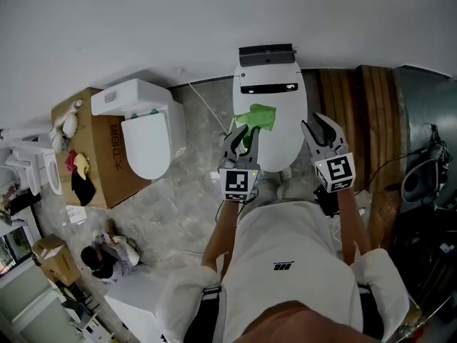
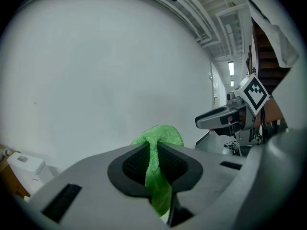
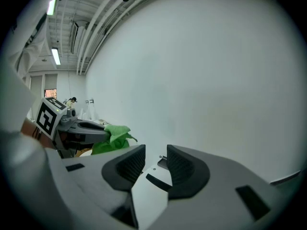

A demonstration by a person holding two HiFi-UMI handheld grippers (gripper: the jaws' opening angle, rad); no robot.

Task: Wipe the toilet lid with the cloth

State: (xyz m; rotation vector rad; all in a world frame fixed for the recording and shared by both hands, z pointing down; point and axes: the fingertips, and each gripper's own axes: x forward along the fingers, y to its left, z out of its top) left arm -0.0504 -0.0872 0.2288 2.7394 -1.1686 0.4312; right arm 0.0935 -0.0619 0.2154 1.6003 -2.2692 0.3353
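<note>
The person stands over a white toilet, with both grippers held above its closed toilet lid (image 1: 277, 143); the left gripper (image 1: 241, 136) has its jaws pressed together on a green cloth (image 1: 259, 116), and in the left gripper view the cloth (image 2: 160, 137) runs down between the two dark pads and bunches out above their tips; in the head view the cloth hangs over the middle of the lid, near the black-trimmed control unit at the back, though I cannot tell whether it touches the lid surface; the right gripper (image 1: 316, 126) is held over the right side of the lid with its jaws a moderate way apart and nothing between them; the right gripper view shows only the lid's back end and the white wall through the gap; the two grippers are side by side, apart from each other; to the left a second toilet (image 1: 146, 138) sits against a cardboard box (image 1: 107, 174) on the marbled floor (image 1: 187, 207); wooden planks (image 1: 357, 116) lie to the right.
</note>
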